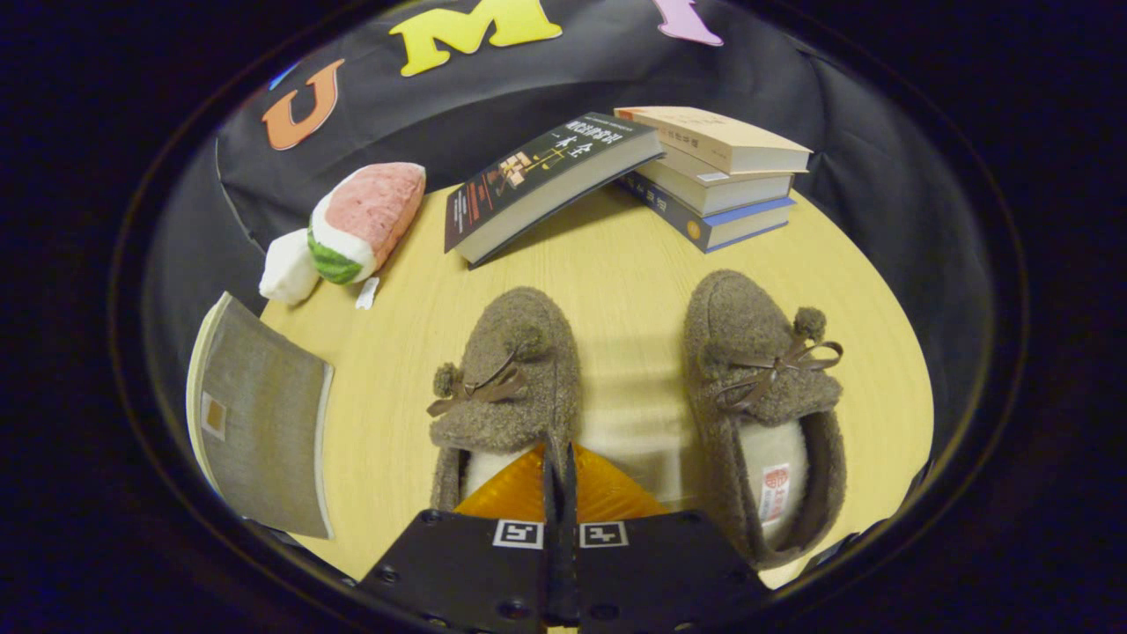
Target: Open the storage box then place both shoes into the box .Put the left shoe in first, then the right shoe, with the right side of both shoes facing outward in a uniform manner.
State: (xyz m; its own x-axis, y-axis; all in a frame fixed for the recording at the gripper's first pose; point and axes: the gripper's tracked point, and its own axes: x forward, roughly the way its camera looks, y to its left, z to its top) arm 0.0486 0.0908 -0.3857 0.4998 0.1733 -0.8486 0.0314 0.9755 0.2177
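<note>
Gripper [560,467] is clenched shut on nothing, hovering over the left shoe's [511,379] heel. Box lid isn't open yet, so grabbing shoes now would botch the order.

A staged recording booth — black cloth wall [563,97] at twelve o'clock behind a round wooden table [616,273] set with stacked books [718,172] and a plush toy [352,224].

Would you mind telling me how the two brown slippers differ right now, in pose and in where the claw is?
The claw, fingers together, sits over the heel opening of the left-hand slipper, hiding much of its lining; the right-hand slipper lies apart, its cream lining and label exposed. The left-hand slipper's pompom hangs toward the grey book; the right-hand slipper's points the opposite way. Both are fuzzy brown, bow-tied, toes toward the stacked books.
</note>
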